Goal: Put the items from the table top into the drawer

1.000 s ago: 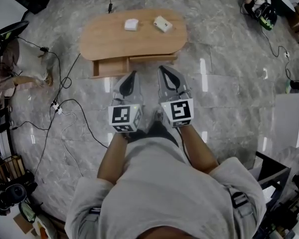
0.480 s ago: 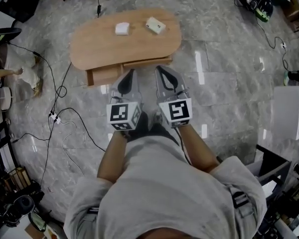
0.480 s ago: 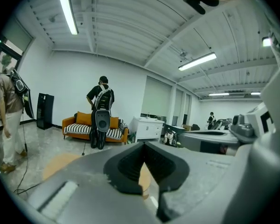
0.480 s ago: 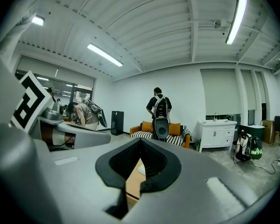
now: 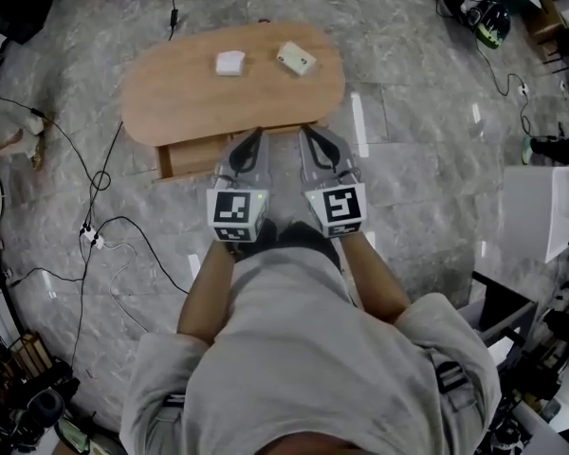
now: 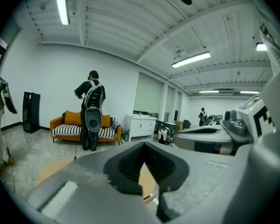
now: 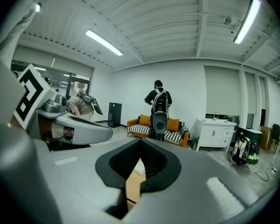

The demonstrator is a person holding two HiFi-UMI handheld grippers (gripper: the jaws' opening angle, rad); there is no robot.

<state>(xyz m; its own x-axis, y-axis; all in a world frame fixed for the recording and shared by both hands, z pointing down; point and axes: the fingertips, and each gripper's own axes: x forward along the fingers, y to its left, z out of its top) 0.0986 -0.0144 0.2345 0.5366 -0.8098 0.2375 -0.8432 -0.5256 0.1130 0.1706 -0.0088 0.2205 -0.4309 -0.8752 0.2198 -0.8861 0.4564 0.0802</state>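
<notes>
Two white items on the table (image 5: 171, 93), well apart from the drawer. Square item (image 5: 229, 62) sits left of centre, toward the far edge. Oblong item (image 5: 296, 58) lies just right of it, turned at an angle. The two are near each other but not touching.

Drawer (image 5: 192, 157) stands open, sticking out from the table's near edge on its left half.

Your left gripper (image 5: 257, 133) points at the near edge, with its tips over the drawer's right end. In the left gripper view its fingers (image 6: 130, 164) meet at the tip, with nothing between them. Your right gripper (image 5: 304, 129) lies parallel, just beside it, tips at the table's near edge. In the right gripper view its fingers (image 7: 151, 164) are pressed together at the tip and hold nothing; only table wood shows through the slot below. Both are short of the items.

Marker cubes (image 5: 237, 214) face up at your wrists.

Grey marbled floor (image 5: 427, 140) all round. Cables (image 5: 104, 226) trail across it, left of the table.

Beyond the table, a person (image 7: 158, 107) with a backpack stands back to you in front of an orange sofa (image 7: 176, 127). A white cabinet (image 7: 217, 132) stands right of the sofa.
</notes>
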